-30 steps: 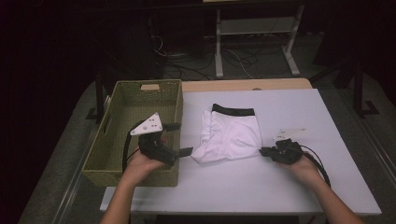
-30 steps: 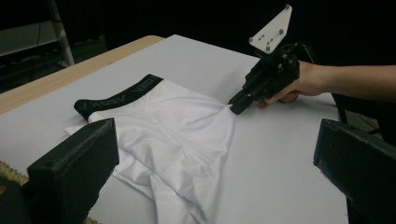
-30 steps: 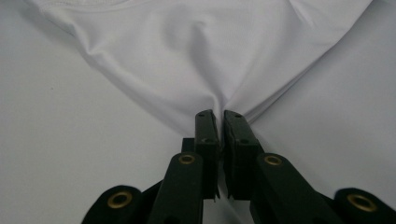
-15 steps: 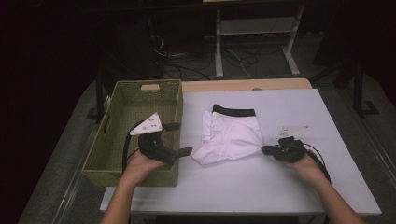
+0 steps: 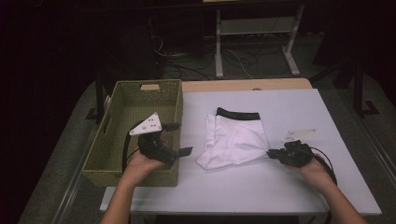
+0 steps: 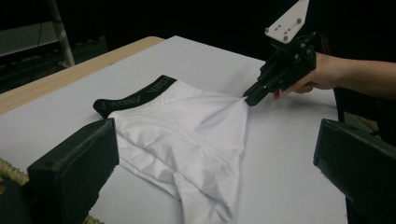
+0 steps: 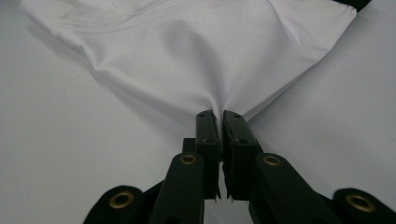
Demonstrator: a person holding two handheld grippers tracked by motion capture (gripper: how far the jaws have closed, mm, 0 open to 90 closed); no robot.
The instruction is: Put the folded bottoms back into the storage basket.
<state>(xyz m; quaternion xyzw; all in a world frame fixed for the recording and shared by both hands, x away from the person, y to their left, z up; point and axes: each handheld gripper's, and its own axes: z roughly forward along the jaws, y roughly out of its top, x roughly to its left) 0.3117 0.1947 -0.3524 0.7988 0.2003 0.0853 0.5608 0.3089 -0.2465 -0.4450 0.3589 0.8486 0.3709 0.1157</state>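
Dim workshop clutter, cables and a metal stand frame a pale grey table (image 5: 280,186). White underwear (image 5: 236,142) with a black waistband lies folded and creased near the middle of the table, its soft cloth drawn to a peak at one corner. That corner is pinched in the right gripper (image 7: 220,117), jaws pressed together on the fabric. A woven green basket (image 5: 175,100), rectangular with handle slots, sits at the table's left edge. Over its near corner the left gripper (image 5: 180,139) hovers, jaws spread wide and holding nothing.
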